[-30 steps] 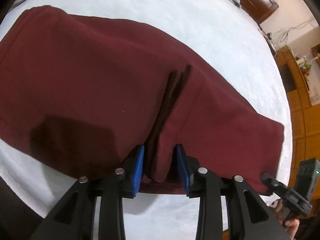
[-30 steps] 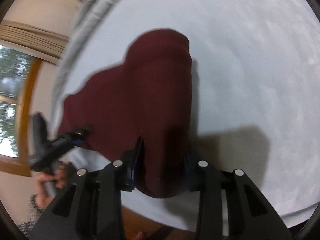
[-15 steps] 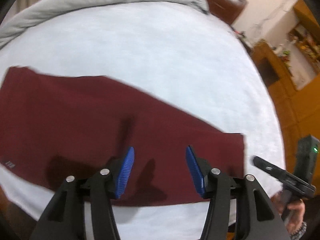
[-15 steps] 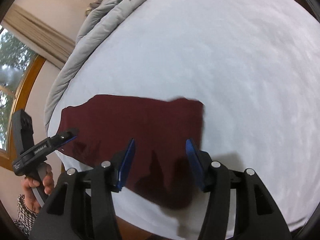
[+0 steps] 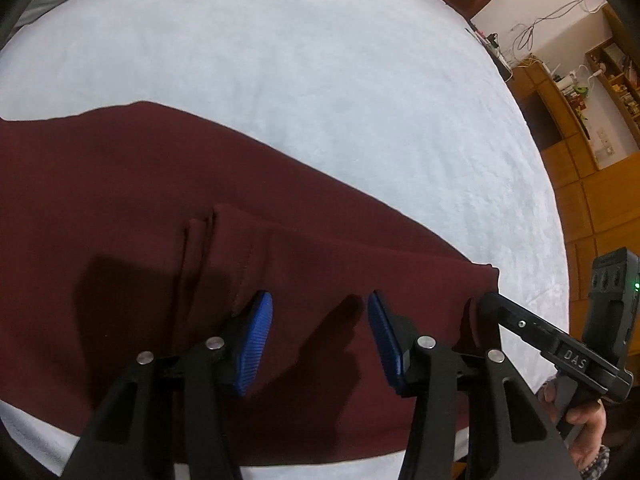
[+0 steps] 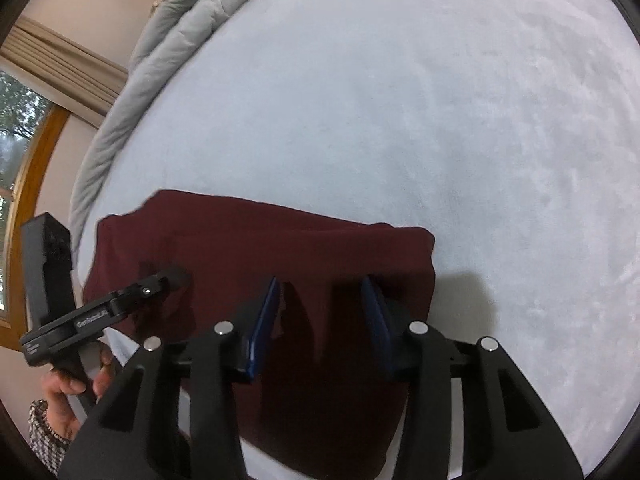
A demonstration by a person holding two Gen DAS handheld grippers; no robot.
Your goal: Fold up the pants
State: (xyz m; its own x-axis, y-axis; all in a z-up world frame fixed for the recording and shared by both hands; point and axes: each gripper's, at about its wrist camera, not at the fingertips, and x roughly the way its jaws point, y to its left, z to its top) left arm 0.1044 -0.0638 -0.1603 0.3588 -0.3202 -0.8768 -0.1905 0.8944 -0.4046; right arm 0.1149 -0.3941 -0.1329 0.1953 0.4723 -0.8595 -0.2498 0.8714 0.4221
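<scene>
**Maroon pants laid flat on a pale bedspread after a fold, both grippers released**

The bedspread [image 5: 340, 92] is seen bearing the pants [image 5: 120, 200], now spread as a flat band near its front edge, where a second ago a bunched fold was pinched. The fold is judged set down, with a further fold probably required. The left gripper [image 5: 320, 340] and right gripper [image 6: 318, 320] are held just above the cloth, jaws parted but closing, nothing yet pinched between the blue pads [image 5: 256, 344].
</scene>
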